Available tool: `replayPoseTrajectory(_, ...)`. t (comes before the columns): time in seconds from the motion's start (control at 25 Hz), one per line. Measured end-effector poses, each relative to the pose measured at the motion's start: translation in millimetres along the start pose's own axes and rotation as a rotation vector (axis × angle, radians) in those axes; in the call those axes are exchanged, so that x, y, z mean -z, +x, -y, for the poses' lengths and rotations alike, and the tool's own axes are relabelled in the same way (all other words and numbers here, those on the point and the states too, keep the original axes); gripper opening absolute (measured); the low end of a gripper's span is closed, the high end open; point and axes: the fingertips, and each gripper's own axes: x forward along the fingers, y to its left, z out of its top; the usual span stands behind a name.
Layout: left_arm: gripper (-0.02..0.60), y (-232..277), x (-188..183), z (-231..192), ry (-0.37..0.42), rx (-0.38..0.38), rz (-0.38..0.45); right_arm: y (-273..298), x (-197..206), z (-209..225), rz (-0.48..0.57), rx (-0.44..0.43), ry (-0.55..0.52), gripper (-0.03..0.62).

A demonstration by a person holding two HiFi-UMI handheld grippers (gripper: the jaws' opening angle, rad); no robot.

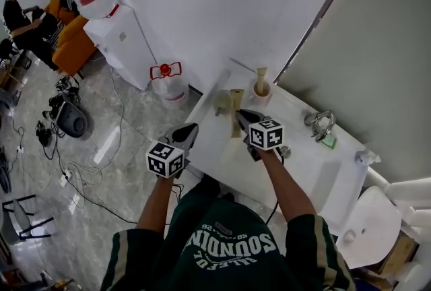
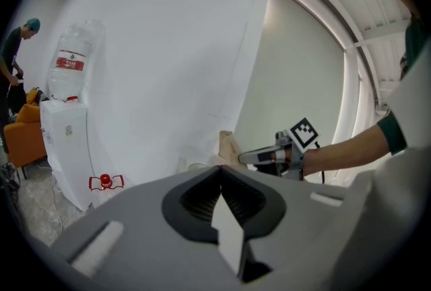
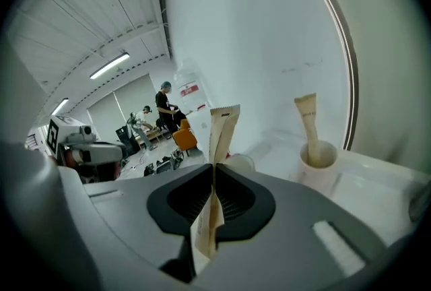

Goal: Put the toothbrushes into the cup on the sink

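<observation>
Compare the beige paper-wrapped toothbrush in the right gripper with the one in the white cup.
The held beige paper-wrapped toothbrush is clamped in the right gripper; the cupped toothbrush stands free in the white cup.
The held one is outside the cup; the cupped toothbrush leans inside it.
Shared: the same beige paper wrapper.

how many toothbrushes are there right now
2 toothbrushes: one stands in the cup by the wall; the other is gripped in the right tongs. No others show, though some may be hidden.
</observation>
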Motion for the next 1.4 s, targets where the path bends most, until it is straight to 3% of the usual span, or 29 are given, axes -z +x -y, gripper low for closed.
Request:
replayPoseTrajectory(0.32,0.051,1,-3,-15,-0.007,-0.012,0.002,5,-87,-2,0.165,-0.037,-0.075,0.023)
replayPoseTrajectory(0.52,0.051,0,3,-29,-0.024,-0.027,-0.014,31,-95,-1,0.151,-0.028,-0.134,0.023)
replayPoseTrajectory(0.76,0.051,-2,9,-53,-0.045,-0.047,-0.038,63,-111,17,0.198,0.004,-0.093,0.023)
replayPoseTrajectory(1.04,0.051,4,18,-82,-0.076,-0.061,-0.068,103,-76,26,0.116,0.062,-0.158,0.023)
replayPoseTrajectory(1.4,0.051,40,16,-89,-0.077,0.005,-0.107,116,-22,31,0.009,0.101,-0.061,0.023)
